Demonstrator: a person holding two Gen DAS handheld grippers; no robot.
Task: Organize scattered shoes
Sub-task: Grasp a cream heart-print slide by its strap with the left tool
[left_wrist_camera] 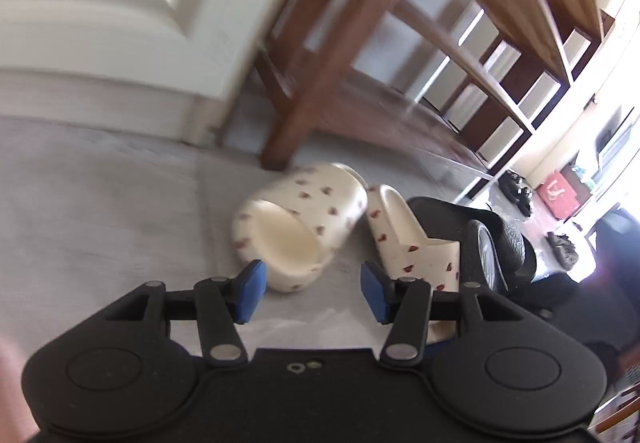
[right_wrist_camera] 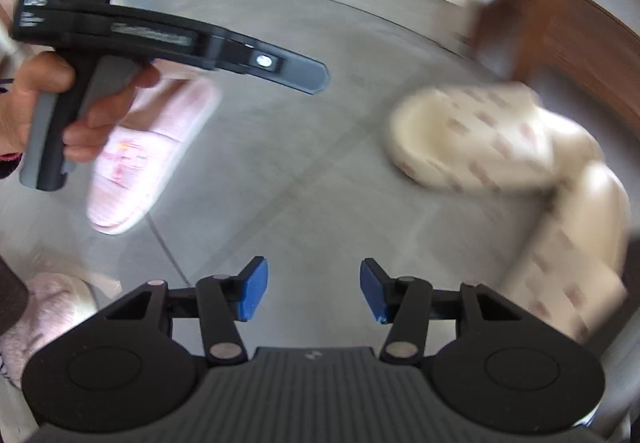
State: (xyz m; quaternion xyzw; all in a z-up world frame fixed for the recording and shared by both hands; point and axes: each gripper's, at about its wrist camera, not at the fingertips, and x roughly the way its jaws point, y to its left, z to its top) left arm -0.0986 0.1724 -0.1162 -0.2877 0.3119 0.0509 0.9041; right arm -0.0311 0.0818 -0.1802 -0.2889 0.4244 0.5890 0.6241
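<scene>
The left gripper (left_wrist_camera: 312, 291), jaws apart and empty, is nearing a cream heart-printed slipper (left_wrist_camera: 298, 227) lying tipped on the grey floor (left_wrist_camera: 100, 211) beside its mate (left_wrist_camera: 412, 243); probably the approach step. Next, close on its rim. The right gripper (right_wrist_camera: 312, 291) is hanging wide too.

Smooth cream slippers (left_wrist_camera: 296, 223), matt floor (left_wrist_camera: 100, 203)
</scene>
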